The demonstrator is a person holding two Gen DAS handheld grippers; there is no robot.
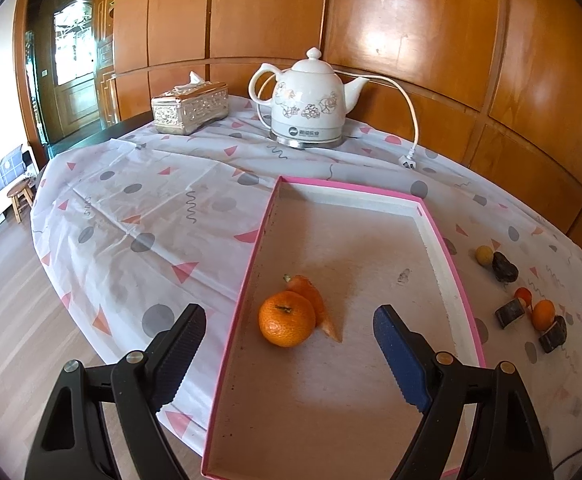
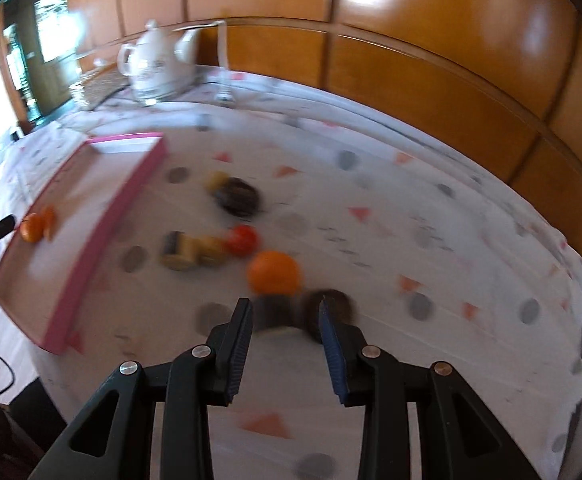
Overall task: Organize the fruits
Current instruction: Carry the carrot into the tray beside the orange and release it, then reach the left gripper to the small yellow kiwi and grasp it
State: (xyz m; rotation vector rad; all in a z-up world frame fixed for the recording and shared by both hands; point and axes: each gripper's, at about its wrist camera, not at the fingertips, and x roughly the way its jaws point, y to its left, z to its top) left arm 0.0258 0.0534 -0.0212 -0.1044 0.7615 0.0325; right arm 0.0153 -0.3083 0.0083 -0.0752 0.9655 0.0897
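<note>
Left gripper point(image 1: 289, 330) stands with its jaws wide apart and nothing between the pads, held above the near end of the shallow pink-rimmed cardboard tray point(image 1: 443, 236). Inside the tray lie a round orange mandarin point(image 1: 287, 318) and, touching it on the far side, a small orange carrot point(image 1: 311, 300) with a green stub.

Right gripper point(image 2: 285, 312) has its jaws partly apart and clamps nothing; two dark blurred pieces point(image 2: 327, 312) sit on the cloth just beyond its fingertips. This view is smeared, so fine detail cannot be read.

On the table, covered by a white cloth printed with grey dots and pink triangles point(image 1: 139, 208), further items lie outside the tray to its right: a second orange mandarin point(image 2: 273, 272) just ahead of the right gripper, a small red round fruit point(image 2: 243, 239), a row of dark-and-pale cylindrical pieces point(image 2: 189, 250), a small yellowish ball point(image 2: 217, 180) and a dark lumpy item point(image 2: 239, 196) touching it.

At the far side of the table stands a white ceramic electric kettle with floral decoration point(image 1: 307, 100) on a metal base. Its lower band carries a dark oval logo followed by a few characters too small to read. Its white power cord point(image 1: 413, 120) ends in an unplugged plug lying on the cloth. An ornate silver tissue box point(image 1: 189, 106) sits to the kettle's left. Wooden wall panels point(image 1: 411, 20) back the scene.
</note>
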